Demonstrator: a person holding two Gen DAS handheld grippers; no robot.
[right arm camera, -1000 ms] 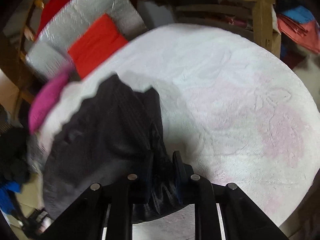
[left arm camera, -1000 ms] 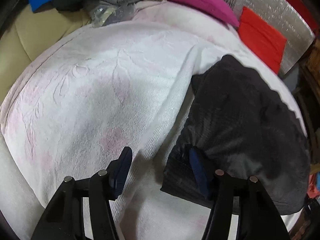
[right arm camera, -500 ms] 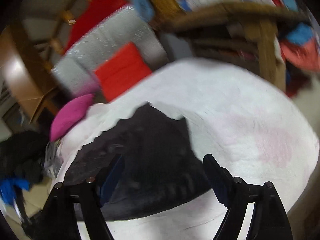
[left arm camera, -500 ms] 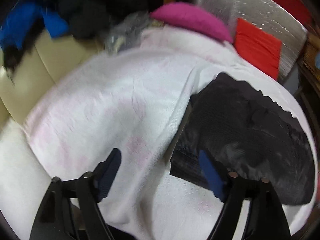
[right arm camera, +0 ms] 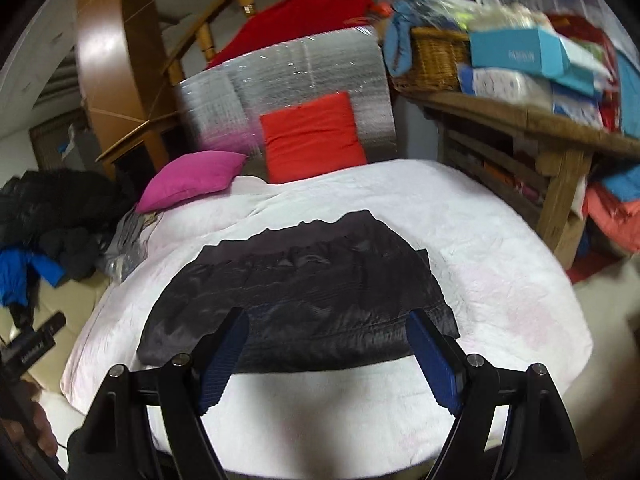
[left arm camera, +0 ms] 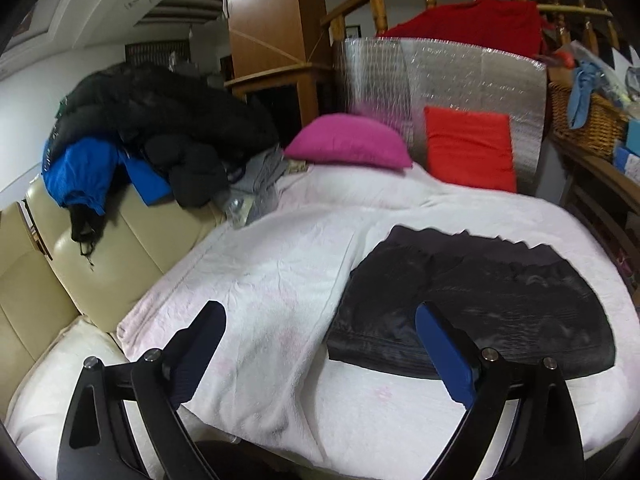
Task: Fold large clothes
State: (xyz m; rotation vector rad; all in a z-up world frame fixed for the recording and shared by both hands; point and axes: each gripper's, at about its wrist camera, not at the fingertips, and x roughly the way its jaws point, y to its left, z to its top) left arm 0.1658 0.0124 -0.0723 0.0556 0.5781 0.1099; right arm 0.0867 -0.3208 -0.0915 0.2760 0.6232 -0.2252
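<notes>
A folded dark grey quilted garment (right arm camera: 304, 300) is laid flat on a white textured bedspread (left arm camera: 280, 280) covering a bed. Both grippers are held above it with nothing between their jaws: the left gripper (left arm camera: 320, 344) has just been opening wider, and the right gripper (right arm camera: 328, 344) is released and spread. A magenta pillow (left arm camera: 348, 140) and a red cushion (left arm camera: 468, 148) are seen at the bed's far end.

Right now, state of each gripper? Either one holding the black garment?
Left gripper: open, holding nothing; jaws have just been opening.
Right gripper: open, holding nothing; folded black garment lies free on the white blanket.
</notes>
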